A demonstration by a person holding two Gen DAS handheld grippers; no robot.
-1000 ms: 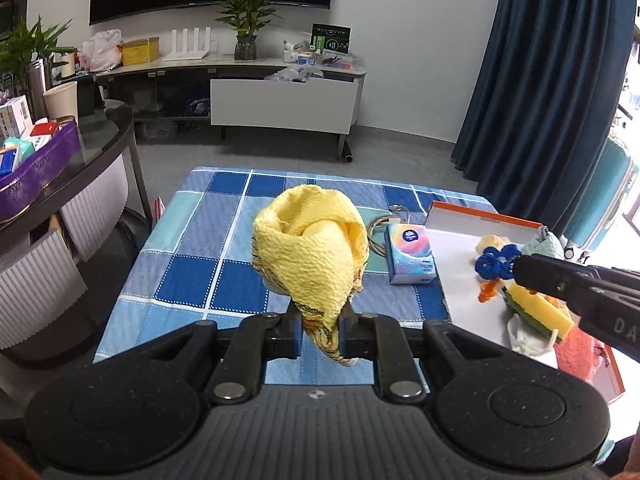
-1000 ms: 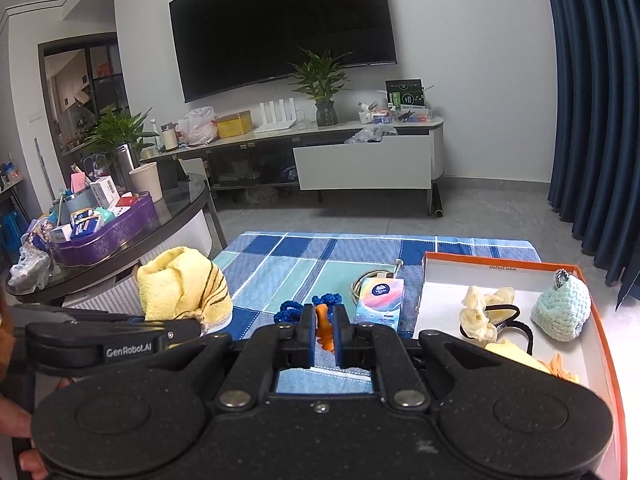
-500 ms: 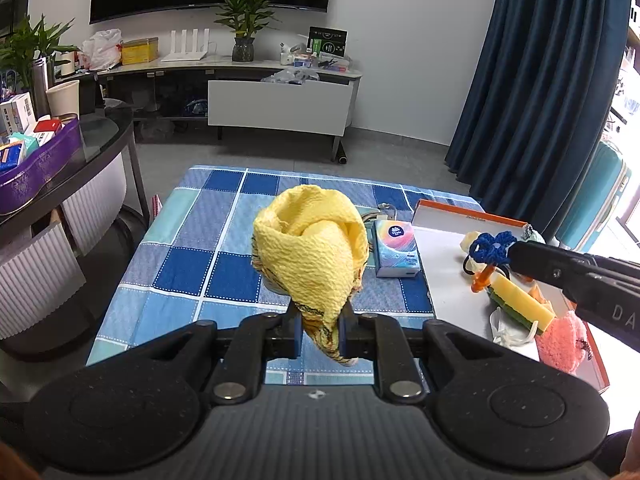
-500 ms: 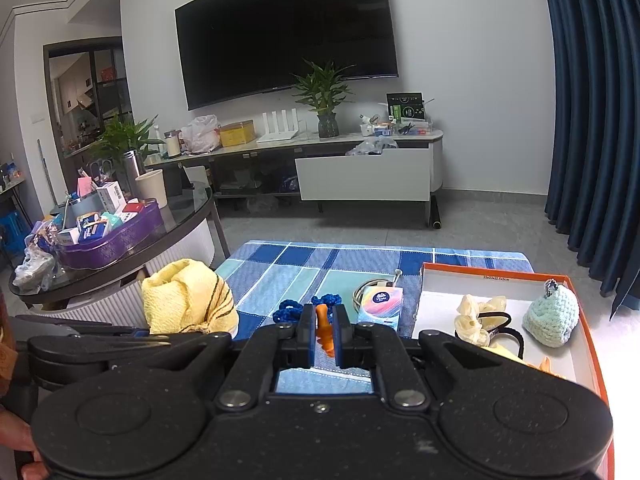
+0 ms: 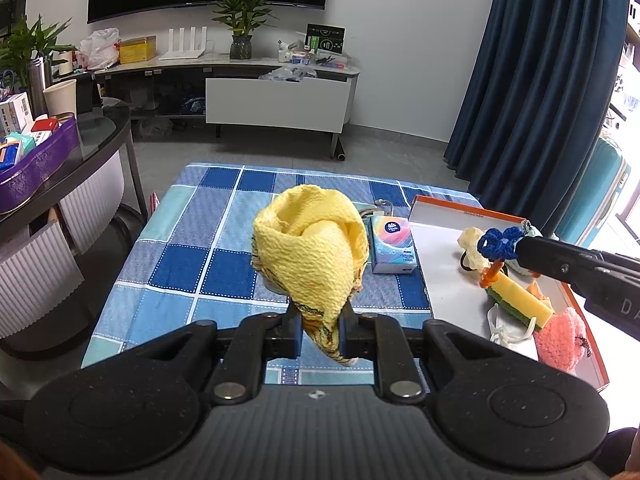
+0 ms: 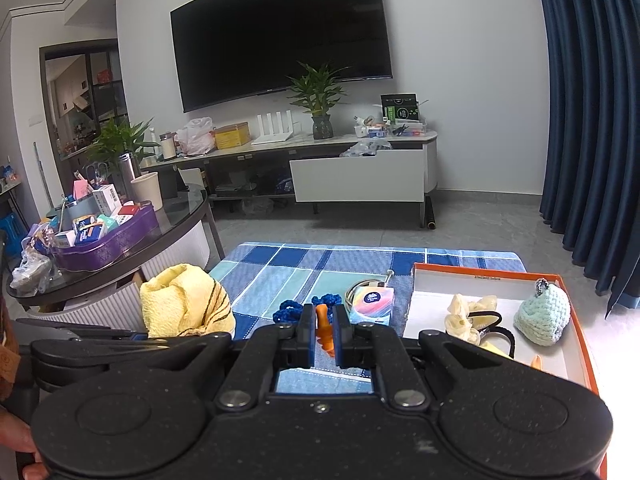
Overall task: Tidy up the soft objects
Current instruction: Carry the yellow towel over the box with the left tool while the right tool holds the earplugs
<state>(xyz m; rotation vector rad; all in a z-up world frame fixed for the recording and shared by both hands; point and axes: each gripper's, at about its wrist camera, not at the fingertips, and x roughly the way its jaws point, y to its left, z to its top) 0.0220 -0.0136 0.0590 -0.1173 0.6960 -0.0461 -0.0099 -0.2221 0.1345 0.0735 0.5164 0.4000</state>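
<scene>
My left gripper is shut on a crumpled yellow cloth and holds it above the blue checkered table. The cloth also shows at the left of the right wrist view. My right gripper is shut on the orange stem of a blue crocheted flower. In the left wrist view that flower hangs over the orange-rimmed white tray.
The tray holds a mint crocheted pouch, a cream scrunchie, a yellow-green sponge and a pink knitted piece. A tissue pack and a coiled cable lie on the table. A glass side table stands left.
Both grippers have risen and pulled back, each keeping its object. The blue flower has moved right, over the tray.
</scene>
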